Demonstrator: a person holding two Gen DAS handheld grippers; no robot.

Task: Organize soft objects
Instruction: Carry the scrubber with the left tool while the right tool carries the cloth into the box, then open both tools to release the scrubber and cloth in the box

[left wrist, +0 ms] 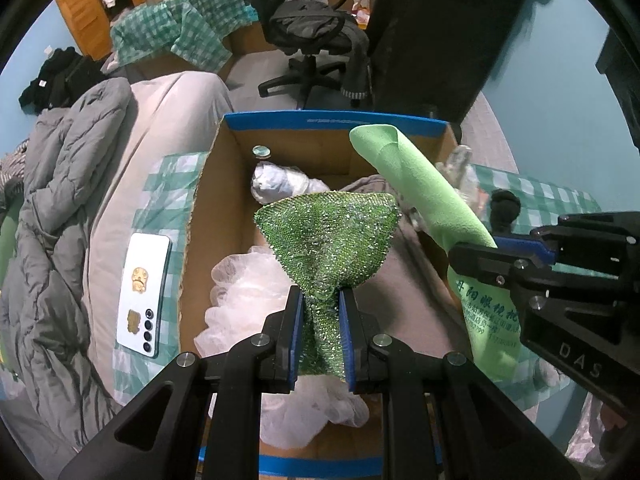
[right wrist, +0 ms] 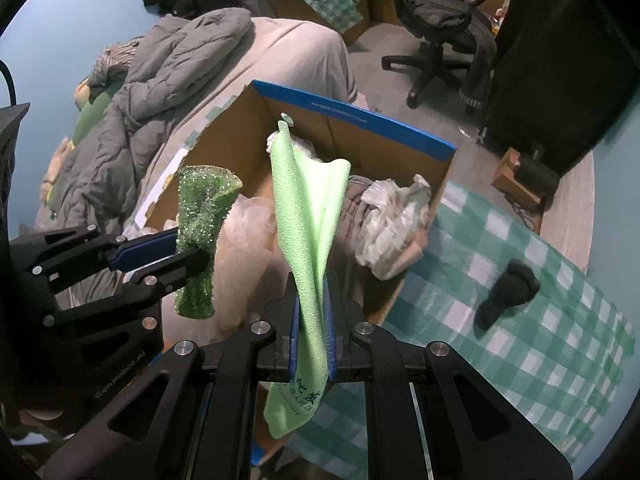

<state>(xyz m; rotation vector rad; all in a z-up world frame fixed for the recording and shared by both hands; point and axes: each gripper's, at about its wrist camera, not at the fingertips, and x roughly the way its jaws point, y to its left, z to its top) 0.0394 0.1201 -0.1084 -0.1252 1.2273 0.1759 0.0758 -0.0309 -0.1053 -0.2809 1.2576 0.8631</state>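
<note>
Two tongs are in use, one per hand. The left tongs [left wrist: 322, 316] are clamped on one sparkly green scrubbing cloth [left wrist: 328, 232], which fans out above the pads. The right tongs [right wrist: 314, 312] are clamped on one plain light-green cloth [right wrist: 308, 208] that carries printed characters near its lower edge. Both cloths hang over one open cardboard box [left wrist: 336, 122] with blue-taped rims, which stands on the bed [left wrist: 168, 120].

Box contents, counted: one white frilly mesh item [left wrist: 244, 292], one wrapped whitish bundle [left wrist: 276, 186], one grey-brown cloth [left wrist: 404, 280], and one crumpled clear plastic piece [right wrist: 390, 216] at the right wall.

Outside the box: one white phone [left wrist: 144, 292] lies on the bed at the left of the box; one black sock [right wrist: 508, 292] lies on the green checked sheet [right wrist: 540, 340] at the right. One grey quilt [left wrist: 52, 200] is bunched further left. One office chair [left wrist: 316, 36] stands on the floor beyond the bed.
</note>
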